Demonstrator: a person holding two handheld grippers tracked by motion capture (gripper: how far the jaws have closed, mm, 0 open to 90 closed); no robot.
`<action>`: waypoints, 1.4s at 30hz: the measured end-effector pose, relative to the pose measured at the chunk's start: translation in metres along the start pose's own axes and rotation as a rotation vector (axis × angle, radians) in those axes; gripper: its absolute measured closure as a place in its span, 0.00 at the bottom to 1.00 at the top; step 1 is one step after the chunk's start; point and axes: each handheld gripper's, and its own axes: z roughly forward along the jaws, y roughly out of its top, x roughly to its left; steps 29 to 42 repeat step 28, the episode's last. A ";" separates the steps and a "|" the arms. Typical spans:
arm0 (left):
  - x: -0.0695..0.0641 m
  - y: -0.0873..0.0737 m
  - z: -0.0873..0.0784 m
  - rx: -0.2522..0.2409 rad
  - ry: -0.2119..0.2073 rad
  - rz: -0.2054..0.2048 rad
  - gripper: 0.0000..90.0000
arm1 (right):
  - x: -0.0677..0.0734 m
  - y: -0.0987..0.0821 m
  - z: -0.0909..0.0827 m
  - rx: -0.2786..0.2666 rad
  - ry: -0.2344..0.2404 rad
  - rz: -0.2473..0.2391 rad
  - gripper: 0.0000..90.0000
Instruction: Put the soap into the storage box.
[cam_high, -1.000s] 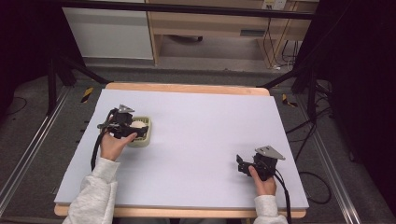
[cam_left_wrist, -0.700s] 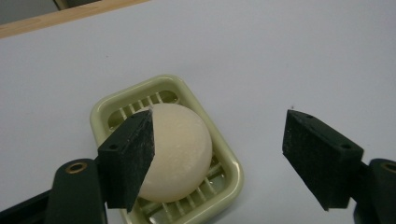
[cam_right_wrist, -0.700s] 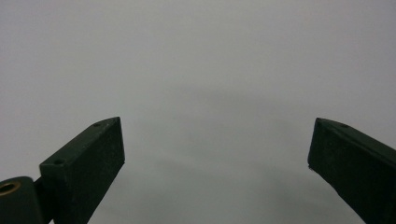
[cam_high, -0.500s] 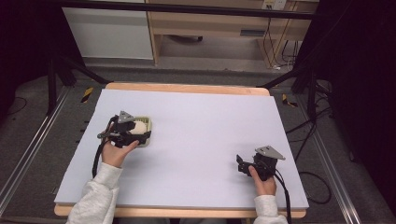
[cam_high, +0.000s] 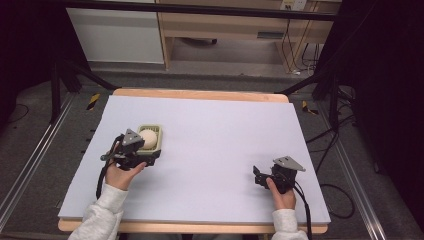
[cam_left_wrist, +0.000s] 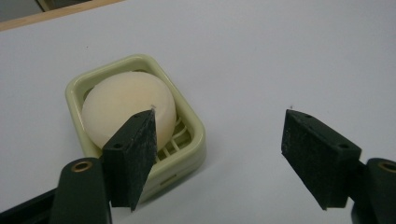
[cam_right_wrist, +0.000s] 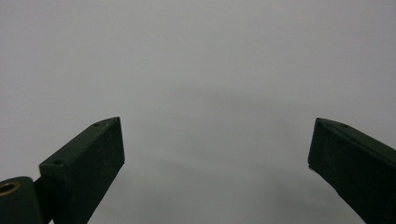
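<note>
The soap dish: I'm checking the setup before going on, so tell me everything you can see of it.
The soap dish is a pale green rectangular tray with rounded corners, seemingly plastic, with a slatted bottom. It sits flat on the white table, left of centre. A round cream soap bar lies in it. The left gripper is beside it with jaws apart; no pad touches the dish.

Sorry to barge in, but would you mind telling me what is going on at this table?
A person holds a gripper in each hand over a white table. The left gripper is beside a pale green soap dish holding a round cream soap; its jaws stand open with nothing between them. The right gripper is open above bare tabletop, away from the dish.
</note>
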 end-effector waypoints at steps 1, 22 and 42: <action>0.000 0.000 0.000 0.000 0.000 0.000 0.29 | 0.000 0.000 0.000 0.000 0.000 0.000 0.05; 0.017 -0.056 -0.026 -0.006 0.073 -0.045 0.23 | 0.000 0.000 0.000 0.001 0.002 0.002 0.05; 0.021 -0.064 -0.027 0.009 0.089 -0.043 0.23 | 0.000 0.000 0.000 0.001 0.002 0.004 0.04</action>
